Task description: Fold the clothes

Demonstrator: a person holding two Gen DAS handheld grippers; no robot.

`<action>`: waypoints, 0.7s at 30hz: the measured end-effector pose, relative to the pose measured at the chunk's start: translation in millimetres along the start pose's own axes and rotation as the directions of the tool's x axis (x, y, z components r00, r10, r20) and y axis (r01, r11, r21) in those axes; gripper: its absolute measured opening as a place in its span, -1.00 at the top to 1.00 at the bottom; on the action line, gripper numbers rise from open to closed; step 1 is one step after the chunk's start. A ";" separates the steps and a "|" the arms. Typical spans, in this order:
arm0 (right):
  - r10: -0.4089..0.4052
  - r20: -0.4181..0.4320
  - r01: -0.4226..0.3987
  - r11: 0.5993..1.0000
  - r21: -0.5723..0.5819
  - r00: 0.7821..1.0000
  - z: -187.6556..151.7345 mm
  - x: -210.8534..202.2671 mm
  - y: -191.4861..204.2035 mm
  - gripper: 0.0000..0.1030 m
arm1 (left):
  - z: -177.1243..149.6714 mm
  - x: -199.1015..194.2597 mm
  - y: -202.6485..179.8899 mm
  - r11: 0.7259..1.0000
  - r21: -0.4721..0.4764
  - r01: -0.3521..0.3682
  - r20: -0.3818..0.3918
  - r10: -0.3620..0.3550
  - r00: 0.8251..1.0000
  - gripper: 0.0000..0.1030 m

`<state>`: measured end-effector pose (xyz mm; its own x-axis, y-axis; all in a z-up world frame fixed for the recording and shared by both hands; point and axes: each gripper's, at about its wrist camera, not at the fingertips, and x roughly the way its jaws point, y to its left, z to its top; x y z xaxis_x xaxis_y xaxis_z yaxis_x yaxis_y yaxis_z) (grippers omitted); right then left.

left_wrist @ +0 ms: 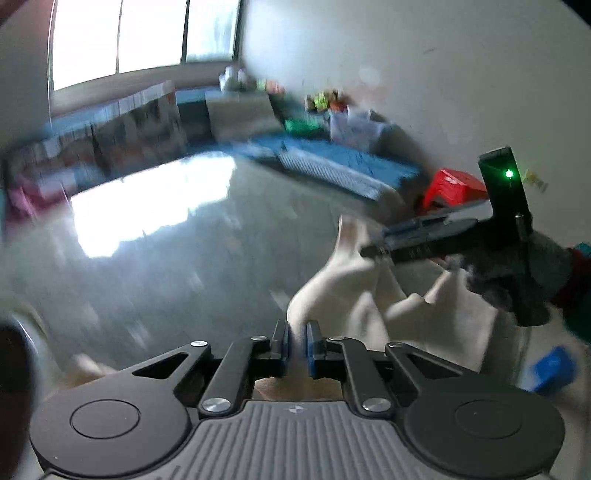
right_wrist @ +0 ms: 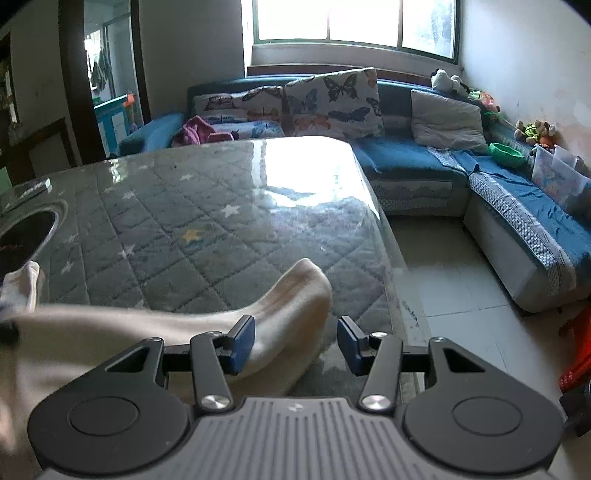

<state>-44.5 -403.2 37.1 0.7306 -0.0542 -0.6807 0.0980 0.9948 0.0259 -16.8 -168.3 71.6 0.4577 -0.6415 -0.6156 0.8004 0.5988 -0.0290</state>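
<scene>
Closest to the left wrist camera, the left gripper (left_wrist: 295, 341) has its blue pads pinched onto a raised ridge of the cream garment (left_wrist: 343, 295), the jaws nearly together with cloth between them. The right gripper (right_wrist: 296, 343) stands with its jaws apart: one pad touches the side of a curled fold of the same cream cloth, the other pad is clear of it, so nothing is held on that side. In the left view that right gripper appears further out, at the right, reaching over the cloth, though motion blur hides whether its fingertips touch.

The garment lies bunched on the near part of the table (right_wrist: 207, 206), close to the near right corner, one rounded fold arching up.

The risks, as a judgement: the left pinch looks thin and could slip if the cloth is pulled taut; the right gripper may close on only one layer, or miss the fold, leaving a crooked crease; and the glossy cover looks slick, so the cloth could slide toward the table edge and drop to the floor.

Beneath a clear shiny sheet the table shows a grey quilted pad with stars. Beyond it runs a blue corner sofa (right_wrist: 413, 155) with butterfly cushions (right_wrist: 332, 99), soft toys along the wall, and a bright window (right_wrist: 351, 22) behind.
</scene>
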 end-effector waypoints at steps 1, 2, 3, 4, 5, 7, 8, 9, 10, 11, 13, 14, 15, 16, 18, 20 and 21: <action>0.001 0.000 -0.001 1.000 -0.001 1.000 0.3 0.1 0.6 0.02 | 2.2 -4.5 -5.9 0.998 0.062 -0.025 0.029 0.023 0.999 0.79; 0.002 0.000 -0.002 1.000 -0.001 1.000 0.6 0.2 1.1 0.02 | -1.4 -4.6 -10.4 0.994 0.103 -0.026 0.027 0.024 0.999 0.78; 0.003 -0.001 -0.003 1.000 -0.003 1.000 0.7 0.4 1.9 0.02 | -5.1 -4.7 -14.9 0.989 0.144 -0.027 0.024 0.024 0.999 0.78; 0.004 -0.005 -0.004 1.000 -0.005 1.000 0.2 0.5 2.9 0.02 | -8.8 -4.8 -19.4 0.982 0.185 -0.028 0.021 0.024 0.999 0.78; 0.004 -0.006 -0.004 1.000 -0.006 1.000 -0.6 -0.1 3.9 0.02 | -12.5 -4.9 -23.9 0.974 0.225 -0.028 0.019 0.024 1.000 0.78; 0.009 -0.004 -0.009 1.000 -0.014 1.000 -2.0 -3.3 7.0 0.02 | -22.8 -2.9 -29.7 0.963 0.269 -0.002 -0.006 0.004 1.000 0.71; 0.013 -0.001 -0.013 1.000 -0.021 1.000 -2.0 -5.8 8.9 0.02 | -29.5 -0.7 -30.9 0.962 0.272 0.025 -0.029 -0.017 0.999 0.71; 0.017 0.004 -0.017 1.000 -0.026 1.000 -1.7 -8.6 10.9 0.02 | -36.3 1.1 -33.1 0.963 0.269 0.021 -0.038 -0.012 0.999 0.70; 0.027 0.011 -0.027 0.999 -0.031 1.000 -0.3 -12.0 13.3 0.02 | -43.1 2.9 -35.3 0.964 0.265 0.018 -0.046 -0.006 0.999 0.70; 0.042 0.020 -0.041 0.998 -0.038 0.999 1.9 -15.9 16.5 0.02 | -47.7 4.9 -38.5 0.963 0.269 0.014 -0.048 -0.001 0.999 0.69; 0.076 0.041 -0.074 0.996 -0.054 0.996 7.1 -23.7 25.8 0.02 | -52.1 4.2 -43.5 0.964 0.266 0.007 -0.030 0.001 1.000 0.62; 0.103 0.050 -0.100 0.993 -0.065 0.993 10.0 -27.5 32.1 0.02 | -52.3 3.8 -45.9 0.965 0.263 0.010 -0.023 -0.004 1.000 0.53; 0.130 0.058 -0.125 0.989 -0.077 0.990 12.4 -30.9 38.5 0.02 | -51.3 2.8 -45.9 0.966 0.258 0.017 -0.020 -0.012 1.000 0.49; 0.158 0.060 -0.153 0.984 -0.091 0.986 13.3 -32.8 45.3 0.02 | -50.2 1.8 -45.9 0.967 0.253 0.025 -0.016 -0.021 1.000 0.40; 0.216 0.052 -0.209 0.971 -0.116 0.975 13.2 -33.7 59.2 0.02 | -48.1 -0.2 -45.8 0.969 0.243 0.040 -0.010 -0.039 0.999 0.26; 0.263 0.030 -0.256 0.955 -0.147 0.964 10.7 -32.4 76.4 0.02 | -45.4 -5.7 -35.2 0.983 0.177 0.044 -0.007 -0.044 0.999 0.22; 0.279 0.020 -0.272 0.948 -0.164 0.960 8.9 -32.1 83.5 0.03 | -43.6 -7.8 -28.2 0.989 0.139 0.045 -0.008 -0.044 0.999 0.17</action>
<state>-53.8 -319.1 67.6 0.7421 0.2233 -0.6319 -0.2163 0.9722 0.0895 -59.8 -159.3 42.9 0.4186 -0.6637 -0.6199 0.8662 0.4968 0.0530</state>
